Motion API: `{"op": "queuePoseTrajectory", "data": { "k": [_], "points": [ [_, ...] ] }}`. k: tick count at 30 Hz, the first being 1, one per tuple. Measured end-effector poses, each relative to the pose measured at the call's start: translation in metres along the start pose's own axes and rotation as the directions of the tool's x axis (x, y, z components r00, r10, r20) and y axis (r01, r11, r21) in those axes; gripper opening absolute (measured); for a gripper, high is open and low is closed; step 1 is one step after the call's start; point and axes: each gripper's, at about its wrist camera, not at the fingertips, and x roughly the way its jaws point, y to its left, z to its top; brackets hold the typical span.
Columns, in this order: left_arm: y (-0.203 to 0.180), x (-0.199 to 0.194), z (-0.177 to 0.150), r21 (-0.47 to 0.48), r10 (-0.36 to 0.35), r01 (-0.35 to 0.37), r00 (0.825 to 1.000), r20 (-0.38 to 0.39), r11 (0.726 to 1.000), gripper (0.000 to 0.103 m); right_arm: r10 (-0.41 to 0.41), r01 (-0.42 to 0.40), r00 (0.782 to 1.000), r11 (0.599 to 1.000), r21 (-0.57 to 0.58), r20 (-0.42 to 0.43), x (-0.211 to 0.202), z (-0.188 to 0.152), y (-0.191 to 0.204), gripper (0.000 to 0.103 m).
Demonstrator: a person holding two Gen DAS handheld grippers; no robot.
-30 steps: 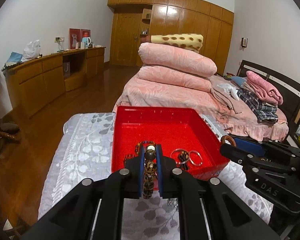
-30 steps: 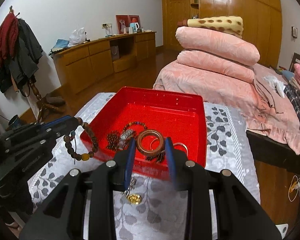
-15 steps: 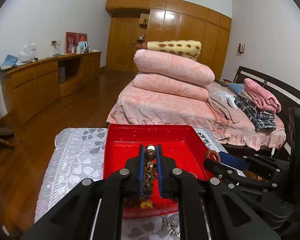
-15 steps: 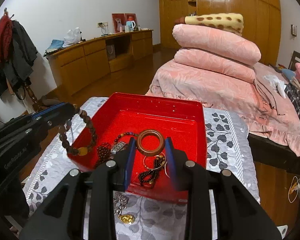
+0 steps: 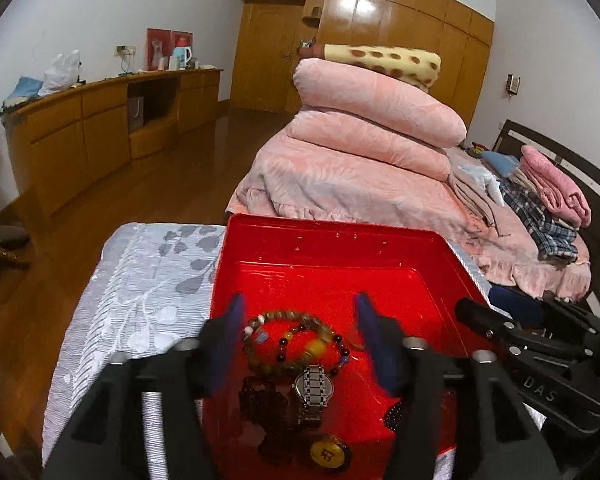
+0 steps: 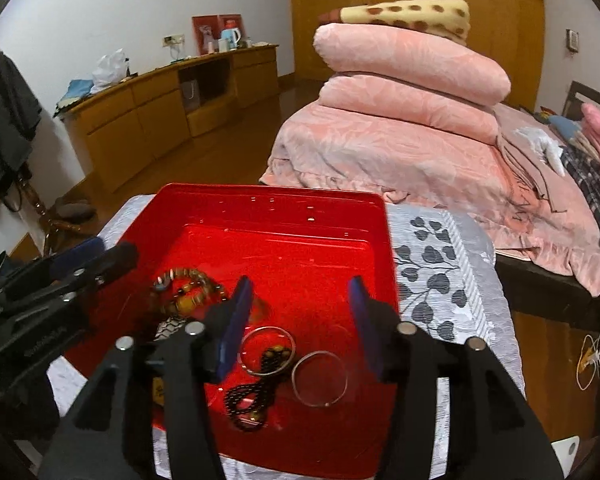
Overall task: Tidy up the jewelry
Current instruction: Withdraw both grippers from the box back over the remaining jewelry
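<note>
A red tray point(image 5: 332, 232) point(image 6: 272, 208) sits on a table with a grey leaf-print cloth point(image 5: 140, 280) point(image 6: 444, 280). My left gripper point(image 5: 298, 320) is open above the tray's near end. Below it lie a brown bead bracelet point(image 5: 272, 316) with a yellow bead, a steel watch point(image 5: 313, 390), a dark bead string point(image 5: 260, 398) and a gold pendant point(image 5: 327, 454). My right gripper point(image 6: 298, 304) is open over the tray. Under it lie two silver bangles point(image 6: 320, 378), a black bead string point(image 6: 256, 392) and a brown ring point(image 6: 260, 308), partly hidden behind the left finger.
A bed with pink quilts point(image 5: 360, 152) point(image 6: 400, 120) stands just beyond the table. A wooden sideboard point(image 5: 80, 128) runs along the left wall, with wood floor point(image 5: 160, 184) between. The right gripper shows at the right in the left wrist view point(image 5: 540, 352).
Both grippers opened. The bead bracelet left the left gripper and the brown ring left the right gripper; both now lie in the tray. Both grippers moved forward over the tray.
</note>
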Motion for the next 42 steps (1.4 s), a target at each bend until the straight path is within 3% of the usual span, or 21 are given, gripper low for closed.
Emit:
{"op": "queuePoseTrajectory", "data": {
  "k": [4, 17, 25, 33, 42],
  "points": [
    [0.000, -0.012, 0.001, 0.008, 0.001, -0.001, 0.999, 0.043, 1.000, 0.087, -0.008, 0.008, 1.000, 1.000, 0.012, 0.024, -0.009, -0.003, -0.005, 0.066],
    [0.014, -0.055, -0.017, -0.016, 0.115, -0.114, 0.991, 0.071, 0.993, 0.095, -0.015, 0.015, 0.999, 1.000, -0.012, 0.050, -0.043, -0.031, 0.000, 0.088],
    [0.016, -0.091, -0.049, 0.015, 0.133, -0.135, 0.988, 0.078, 0.991, 0.097, -0.014, 0.015, 0.999, 1.000, -0.018, 0.041, -0.072, -0.070, 0.010, 0.095],
    [0.017, -0.107, -0.082, 0.037, 0.131, -0.132, 0.991, 0.041, 0.991, 0.097, -0.021, 0.021, 0.999, 1.000, -0.019, -0.026, -0.081, -0.107, 0.018, 0.096],
    [0.018, -0.104, -0.113, 0.052, 0.139, -0.138, 0.990, -0.024, 0.989, 0.097, 0.065, -0.063, 0.993, 0.998, 0.020, -0.103, -0.068, -0.142, 0.030, 0.096]
  ]
}}
